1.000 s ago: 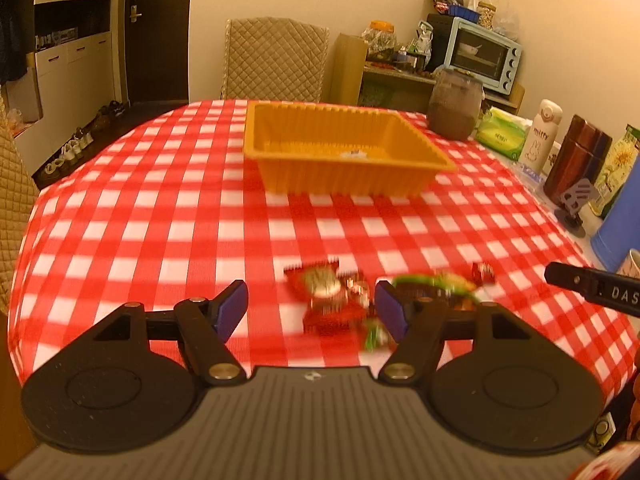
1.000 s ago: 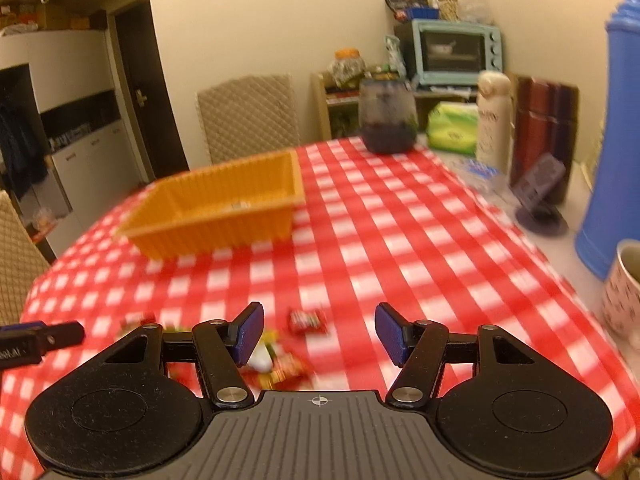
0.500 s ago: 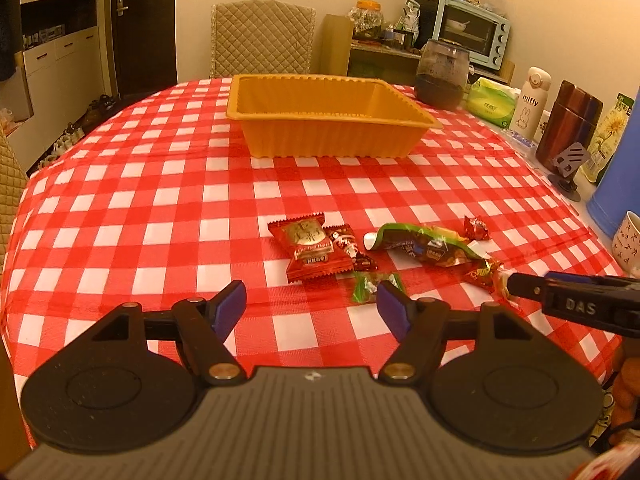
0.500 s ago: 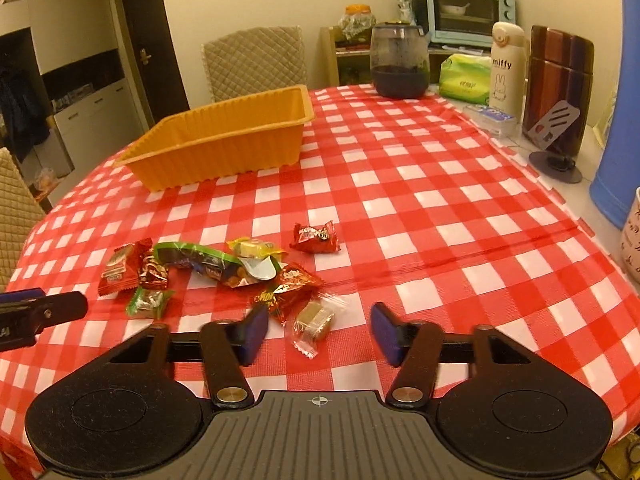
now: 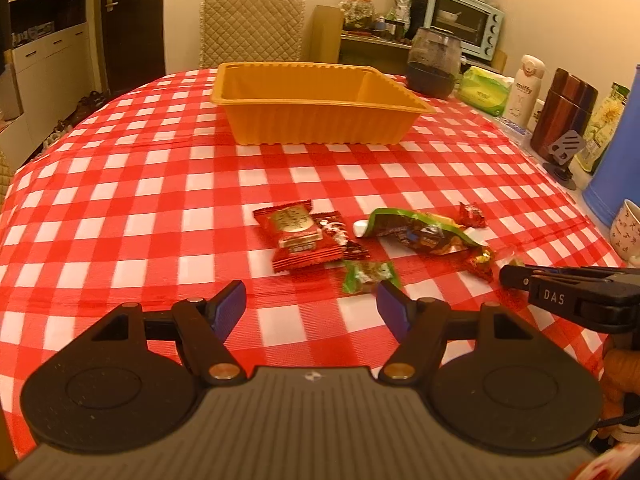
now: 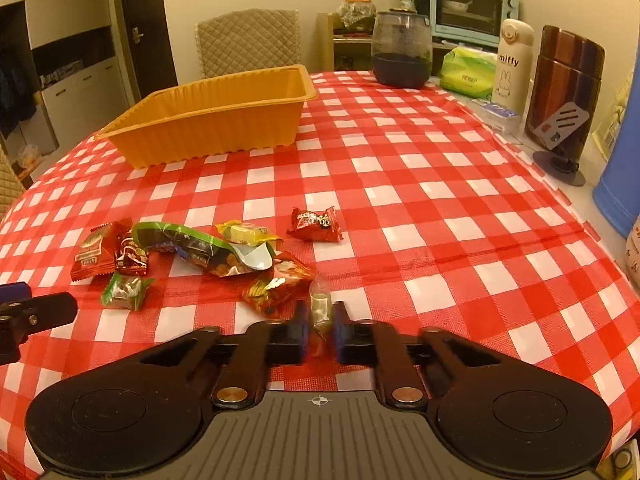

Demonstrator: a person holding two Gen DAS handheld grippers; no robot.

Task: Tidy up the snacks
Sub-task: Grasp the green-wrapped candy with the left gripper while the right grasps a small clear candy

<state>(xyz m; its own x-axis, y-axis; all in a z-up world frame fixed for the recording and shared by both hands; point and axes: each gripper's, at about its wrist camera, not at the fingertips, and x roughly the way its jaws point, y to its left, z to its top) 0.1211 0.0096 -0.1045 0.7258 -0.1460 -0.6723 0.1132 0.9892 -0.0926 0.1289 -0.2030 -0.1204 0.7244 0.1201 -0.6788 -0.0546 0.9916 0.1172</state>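
Several wrapped snacks lie in a loose pile on the red-checked table: a red packet (image 5: 298, 236), a long green wrapper (image 5: 420, 232), a small green candy (image 5: 370, 274) and a small red candy (image 6: 316, 224). My left gripper (image 5: 310, 304) hangs open just in front of the small green candy, nothing between its fingers. My right gripper (image 6: 320, 322) is shut on a small clear-wrapped candy (image 6: 320, 300) at the near edge of the pile, beside a red-and-gold packet (image 6: 278, 284). An orange tray (image 5: 320, 120) stands farther back, its floor hidden by the near wall.
Along the right edge stand a dark jar (image 6: 402, 54), a green tissue pack (image 6: 468, 68), a white bottle (image 6: 514, 64), a brown flask (image 6: 568, 88), a blue jug (image 6: 620, 168) and a mug (image 5: 626, 228). A quilted chair (image 5: 252, 26) is behind the table.
The right gripper's jaws have closed onto the clear-wrapped candy, which lay between them half a second ago. Both grippers have come lower over the pile. The left jaws stay apart.
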